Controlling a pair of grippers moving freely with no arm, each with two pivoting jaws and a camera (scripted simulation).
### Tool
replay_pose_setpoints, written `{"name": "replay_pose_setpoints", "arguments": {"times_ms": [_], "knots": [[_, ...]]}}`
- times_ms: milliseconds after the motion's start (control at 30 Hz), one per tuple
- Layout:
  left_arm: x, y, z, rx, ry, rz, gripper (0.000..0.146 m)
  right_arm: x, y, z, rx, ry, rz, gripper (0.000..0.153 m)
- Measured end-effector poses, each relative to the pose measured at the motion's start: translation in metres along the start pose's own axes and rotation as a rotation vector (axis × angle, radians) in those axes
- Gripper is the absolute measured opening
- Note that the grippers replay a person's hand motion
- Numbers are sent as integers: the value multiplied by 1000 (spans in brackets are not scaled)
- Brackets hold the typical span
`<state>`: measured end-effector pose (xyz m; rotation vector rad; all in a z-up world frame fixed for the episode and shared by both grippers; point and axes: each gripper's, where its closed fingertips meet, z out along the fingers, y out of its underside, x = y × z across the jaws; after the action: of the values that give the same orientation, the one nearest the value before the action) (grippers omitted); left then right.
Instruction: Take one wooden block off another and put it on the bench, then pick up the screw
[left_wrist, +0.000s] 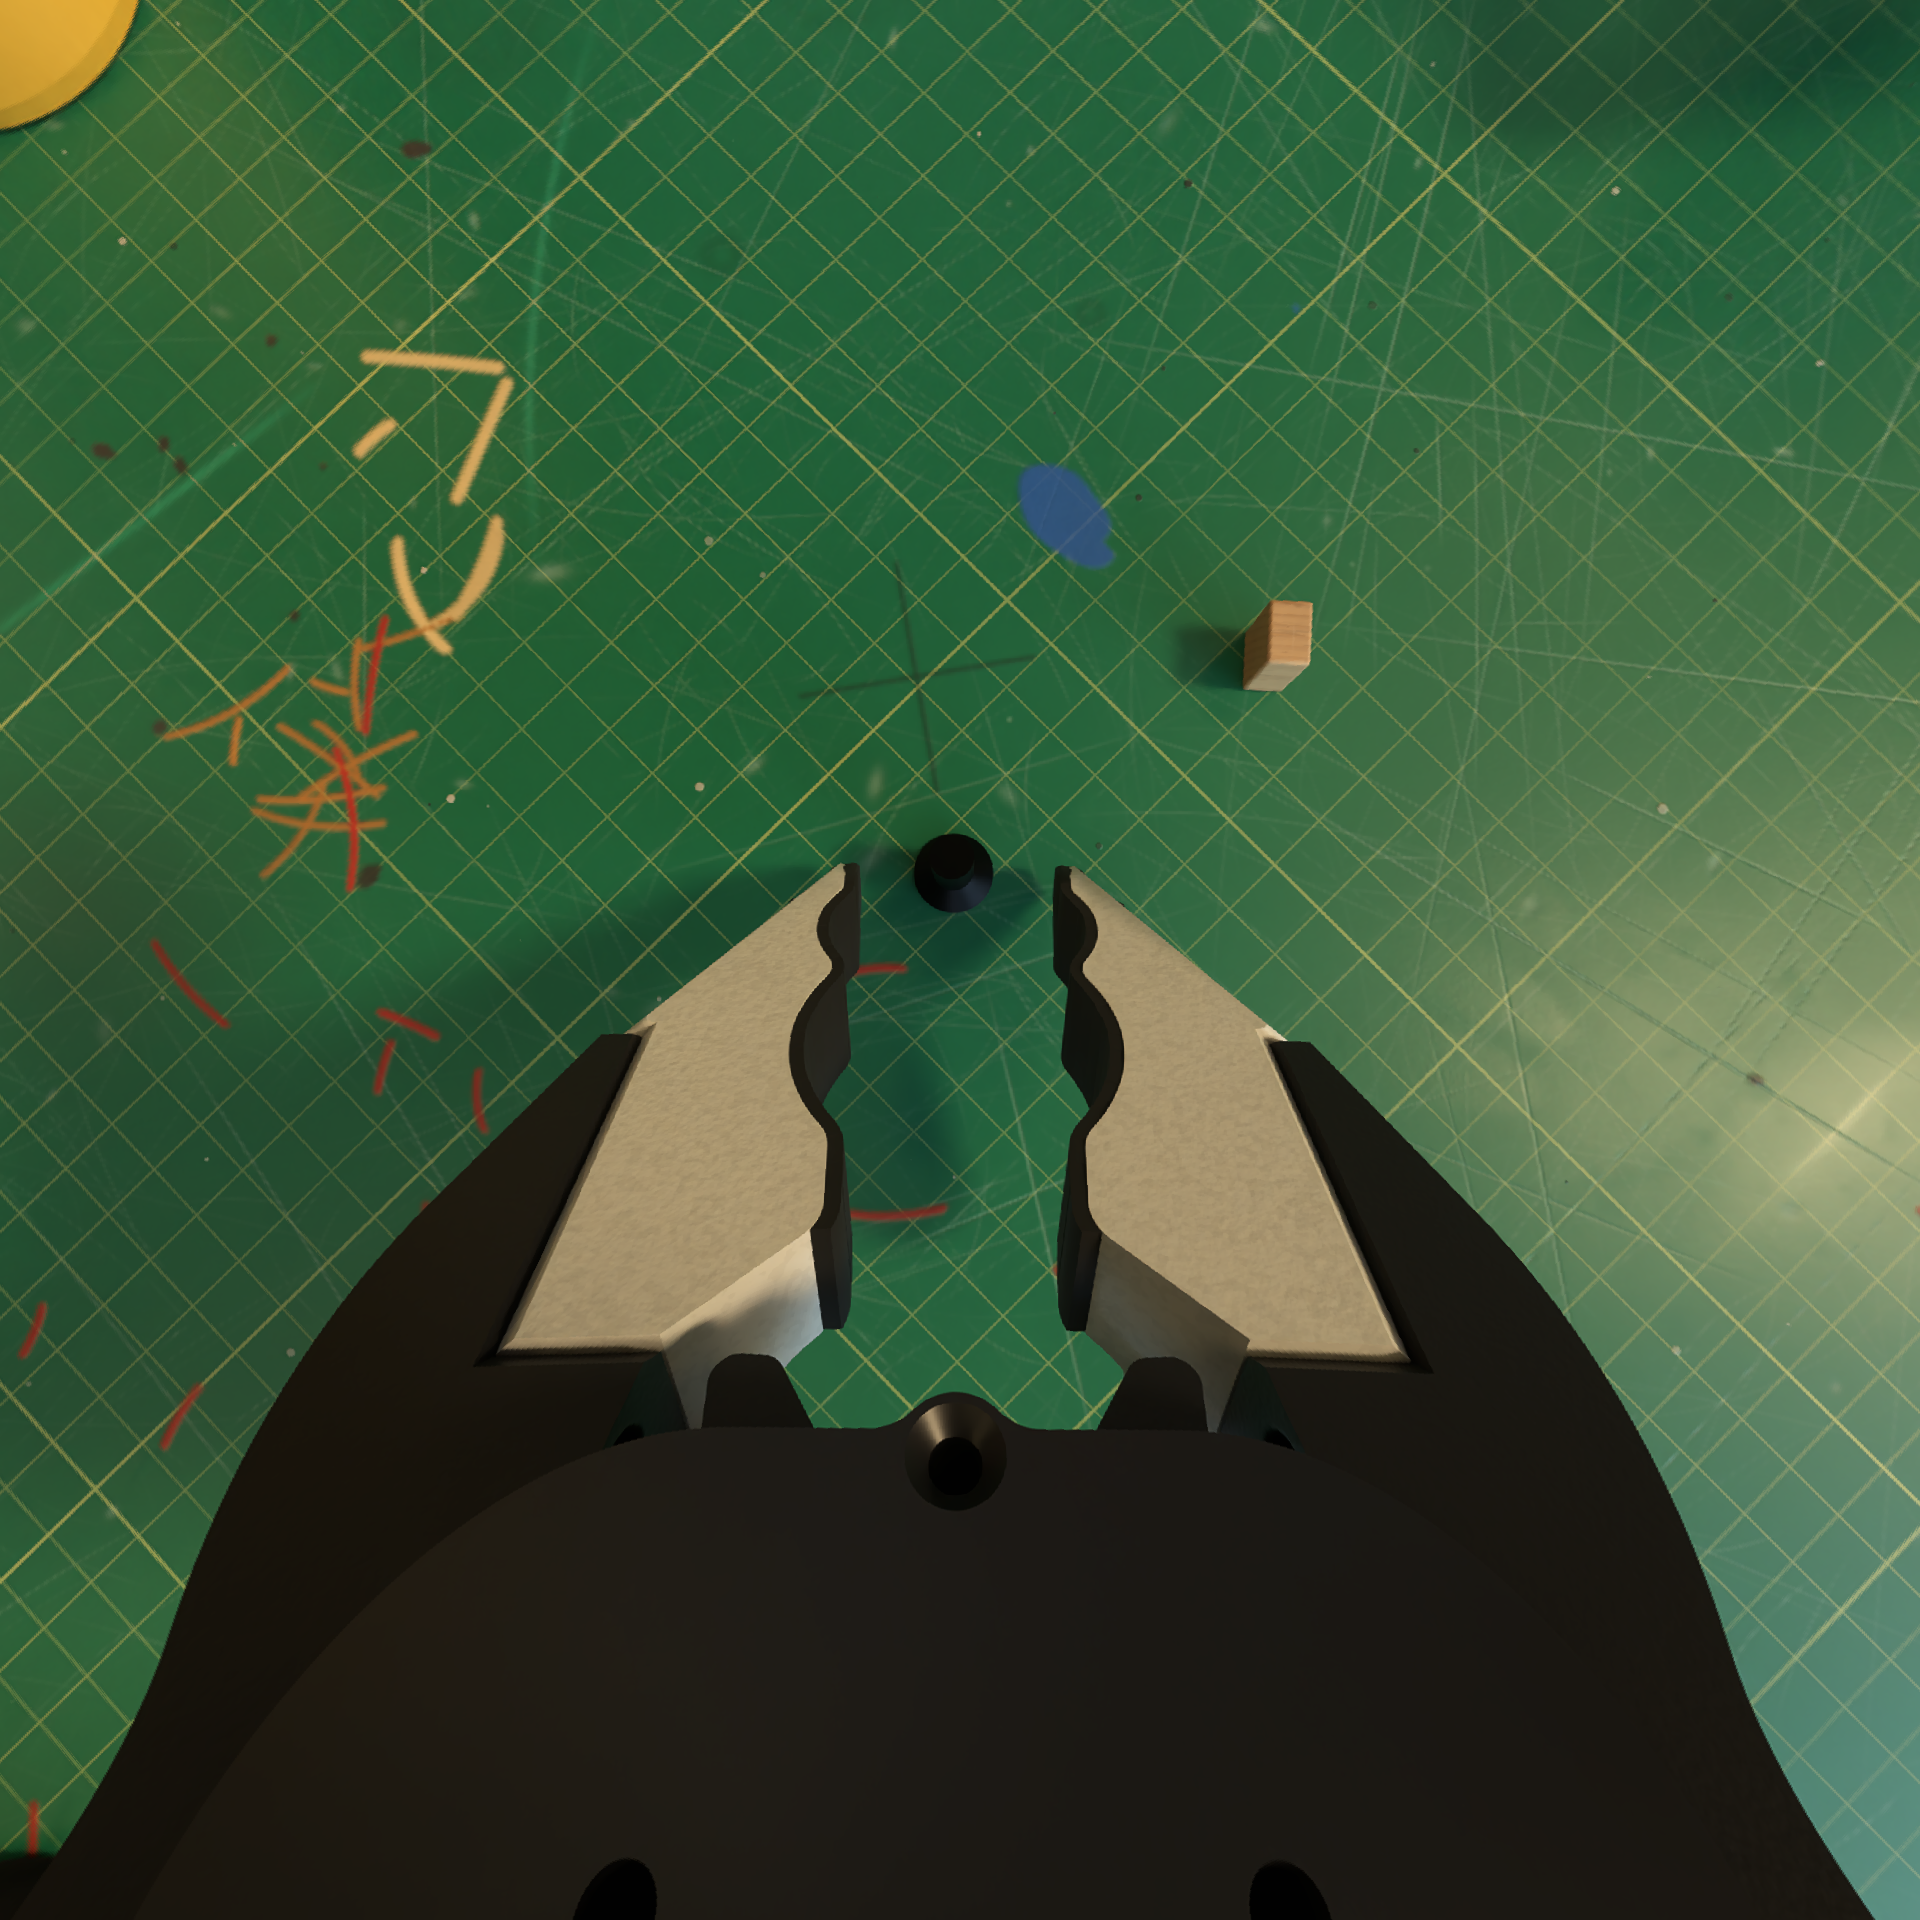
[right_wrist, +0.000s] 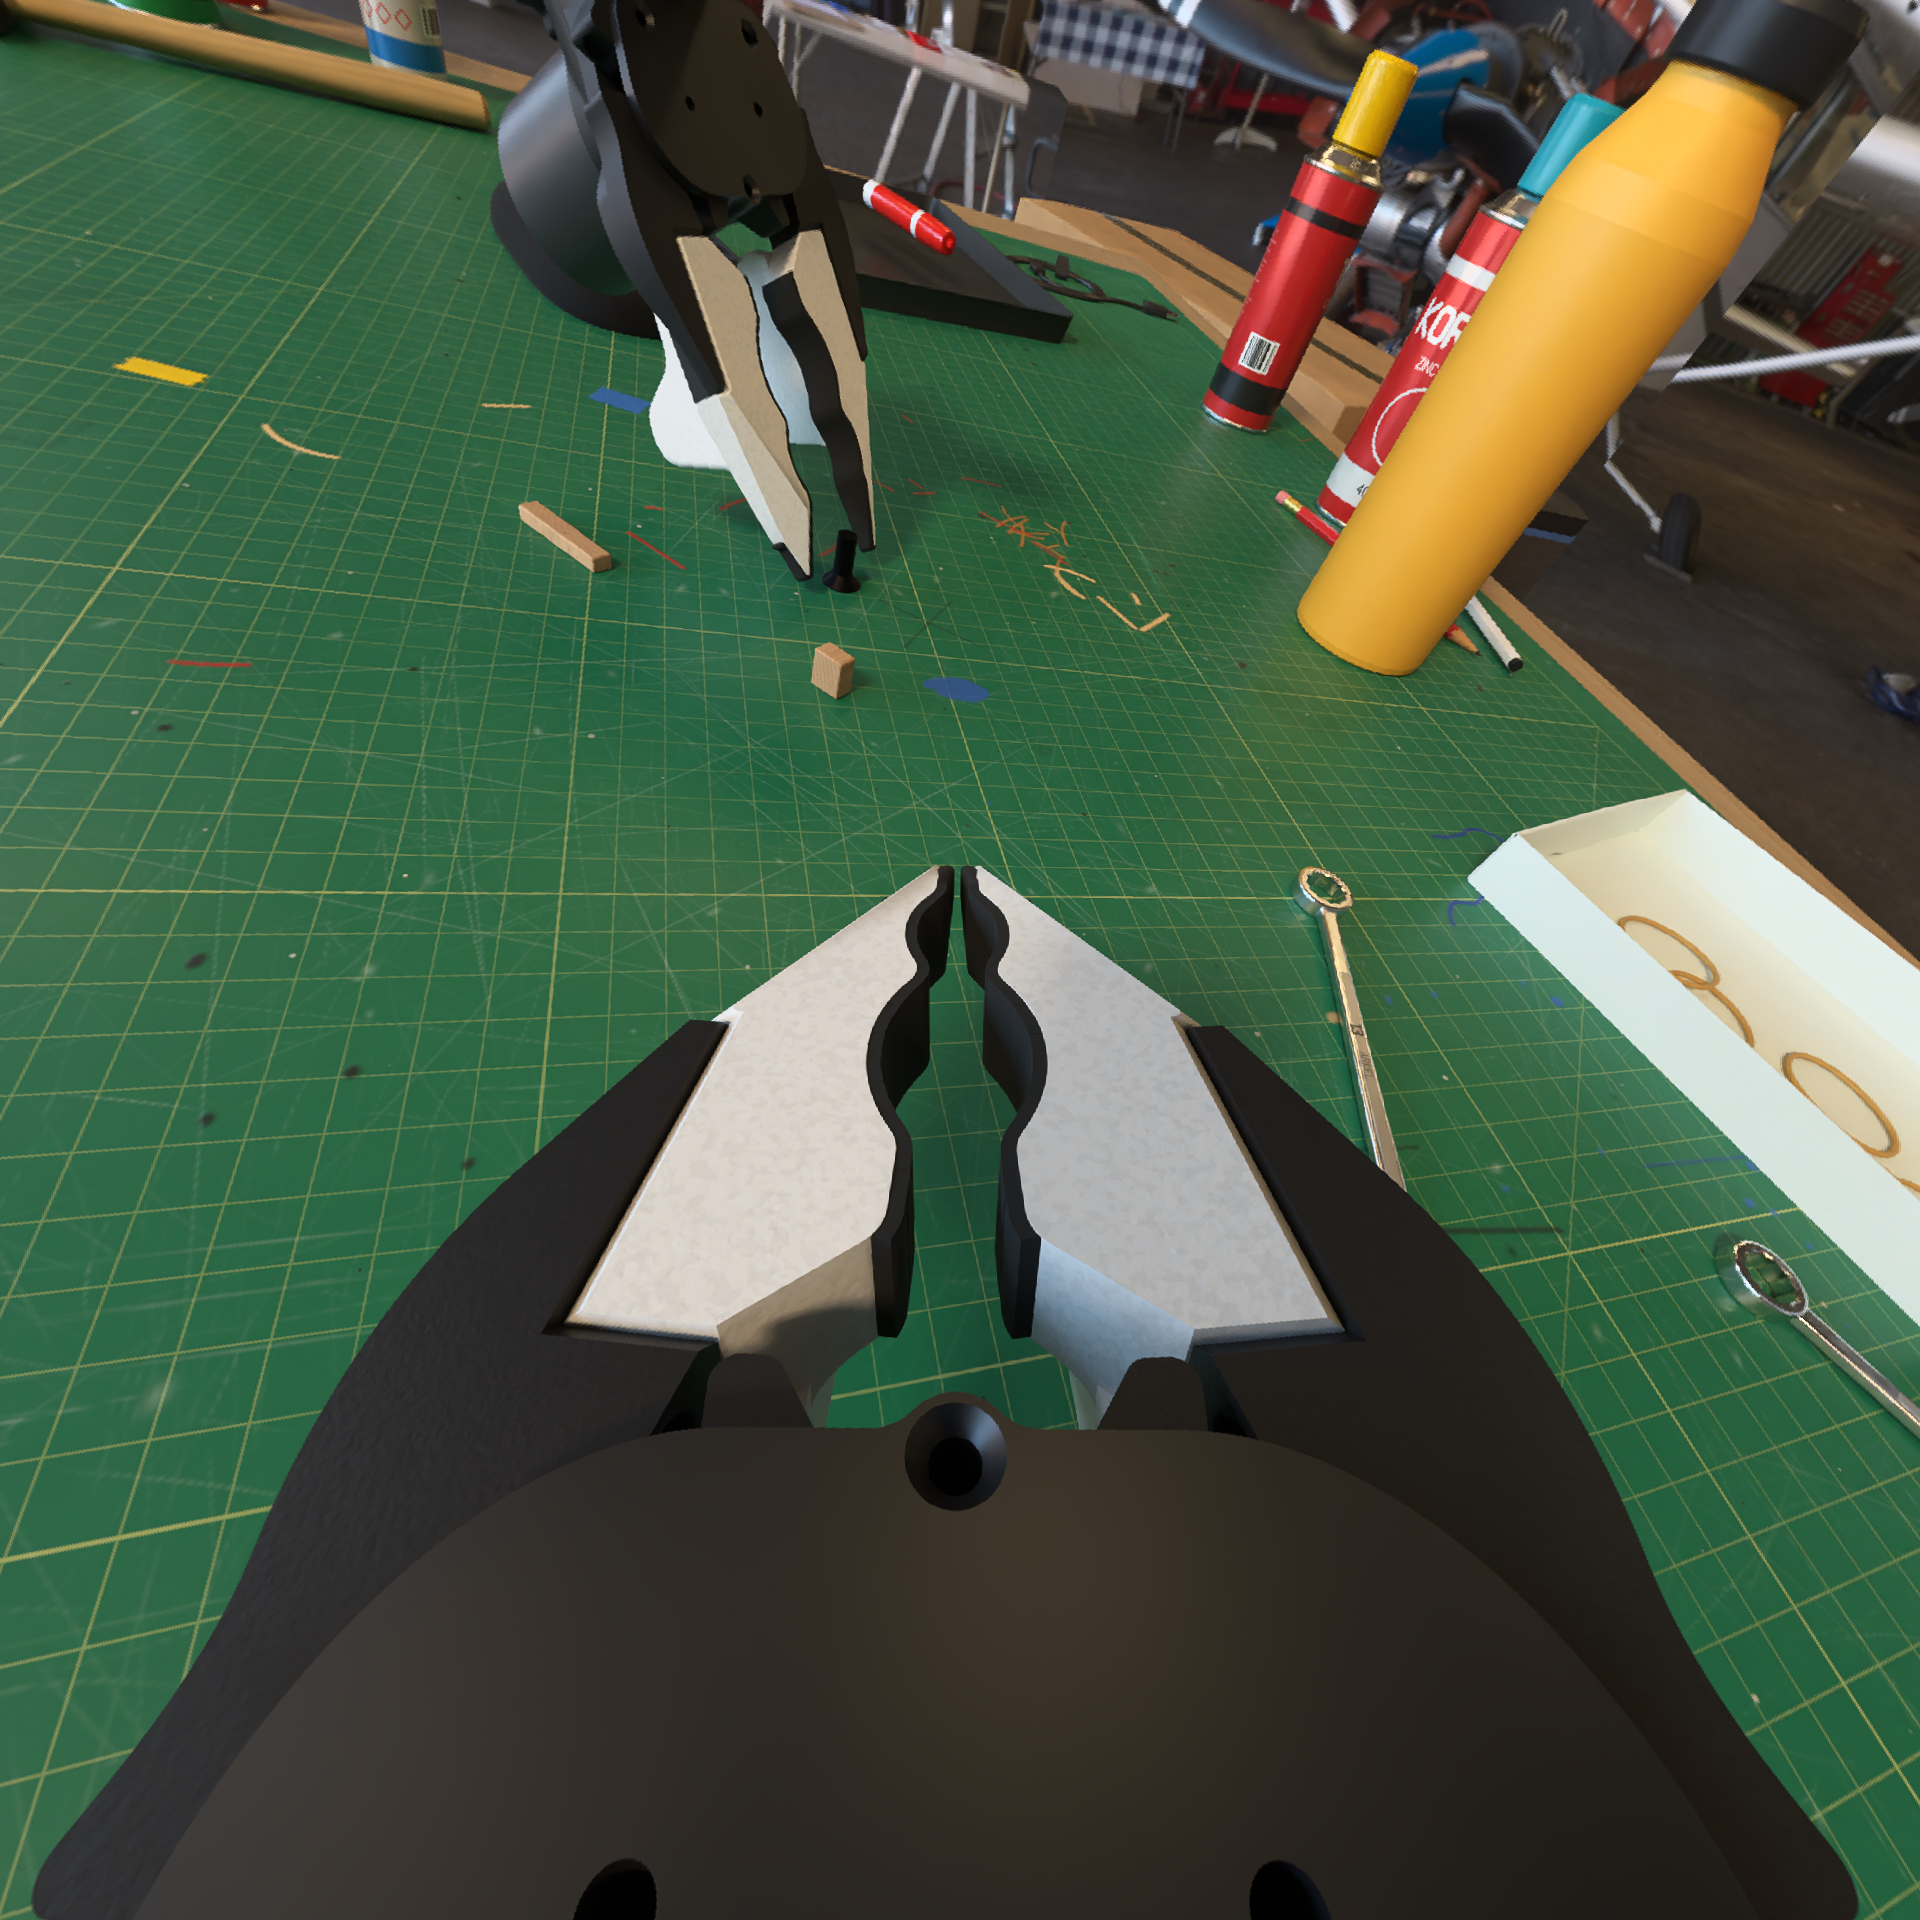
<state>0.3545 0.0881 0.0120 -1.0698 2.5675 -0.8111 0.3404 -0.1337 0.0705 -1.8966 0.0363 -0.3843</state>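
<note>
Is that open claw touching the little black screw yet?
Apart. The left wrist view shows green mat on both sides of the screw, just beyond the open left gripper.

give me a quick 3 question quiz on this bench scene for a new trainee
1. True or false: the left gripper is already shut on the screw.
2. Which lies nearest the small wooden block? A) the blue spot B) the ring spanner C) the white tray
3. Fill in: the screw stands on its ____, with the shank pointing up.

Key
1. False: its jaws are open, one finger on each side of the screw.
2. A
3. head
</note>
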Motion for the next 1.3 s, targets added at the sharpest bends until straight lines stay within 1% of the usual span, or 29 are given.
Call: {"name": "replay_pose_setpoints", "arguments": {"times_ms": [133,300,500,633,700,867,1000,1100,1167,1300], "knots": [[-2,0,4,-10,-8,7,31,0,0,0,1,0,3,1],[0,-2,5,-10,-6,21,18,0,0,0,0,-2,3,1],[-2,-2,4,1,-26,29,8,0,0,-1,1,-1,2,1],[-1,-8,-7,54,-27,23,8,-1,0,-1,0,-1,-1,1],[3,-18,-17,102,-10,28,8,-1,0,0,-3,-2,-4,1],[40,-66,-48,303,127,50,8,-3,2,2,-16,-3,-22,1],[81,-104,-58,409,260,97,8,-7,3,4,-32,-7,-50,1],[106,-119,-56,421,354,142,8,-9,3,4,-31,-9,-53,1],[114,-122,-51,407,394,151,8,-9,2,4,-27,-9,-52,1],[118,-121,-48,370,495,88,8,-9,2,3,-22,-12,-53,1]]}}
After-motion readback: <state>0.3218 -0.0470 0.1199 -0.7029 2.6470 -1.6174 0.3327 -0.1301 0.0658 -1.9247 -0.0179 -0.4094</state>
